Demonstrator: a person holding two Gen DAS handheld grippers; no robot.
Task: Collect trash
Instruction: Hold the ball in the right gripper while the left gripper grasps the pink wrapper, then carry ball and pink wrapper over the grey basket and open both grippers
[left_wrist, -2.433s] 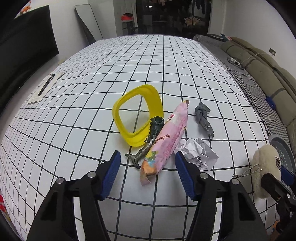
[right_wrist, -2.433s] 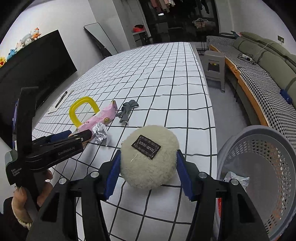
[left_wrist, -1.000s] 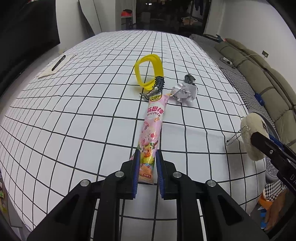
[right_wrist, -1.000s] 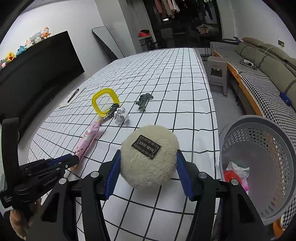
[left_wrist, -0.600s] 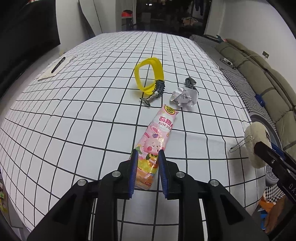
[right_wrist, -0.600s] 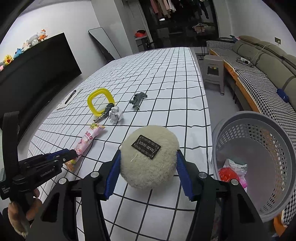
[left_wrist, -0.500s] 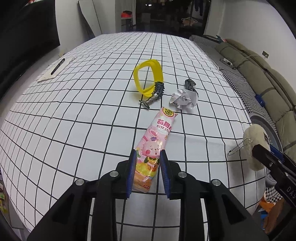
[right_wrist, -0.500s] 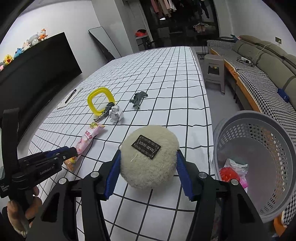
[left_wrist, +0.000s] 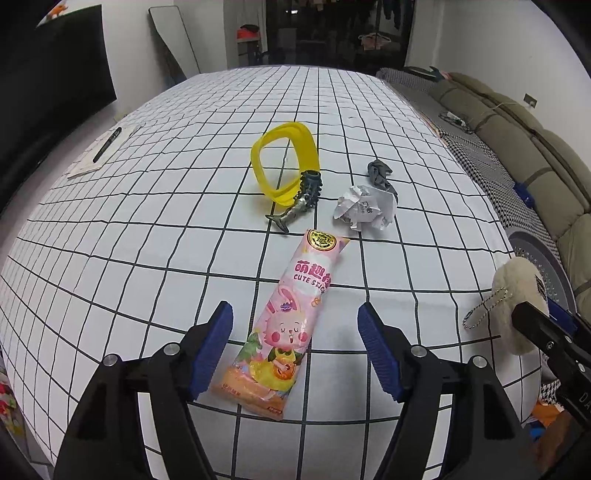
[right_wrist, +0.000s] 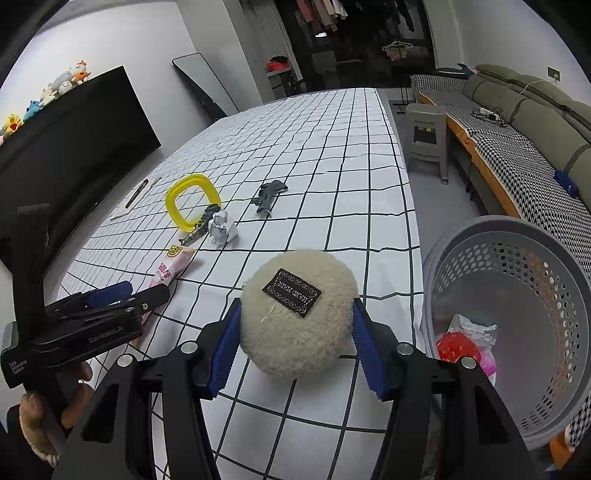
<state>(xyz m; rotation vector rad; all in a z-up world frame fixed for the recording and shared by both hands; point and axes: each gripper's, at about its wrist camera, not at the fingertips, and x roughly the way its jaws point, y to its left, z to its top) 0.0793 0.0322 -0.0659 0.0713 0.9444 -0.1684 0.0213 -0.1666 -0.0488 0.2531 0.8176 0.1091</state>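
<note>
A: As stock stands: left gripper (left_wrist: 295, 347) spread wide over the snack wrapper (left_wrist: 288, 325); right gripper (right_wrist: 293, 345) clamped on a fluffy ball (right_wrist: 297, 314).

B: Remaining?

A: Wrapper, paper wad (left_wrist: 364, 206) on table (left_wrist: 147, 221); some already binned in basket (right_wrist: 476, 236), right, past table edge, path open.

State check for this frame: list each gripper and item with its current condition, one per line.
left gripper: open, straddling the wrapper
right gripper: shut on fluffy pouch
pink snack wrapper: flat on table, ungripped
paper ball: crumpled, on table
grey basket: upright, some trash inside
</note>
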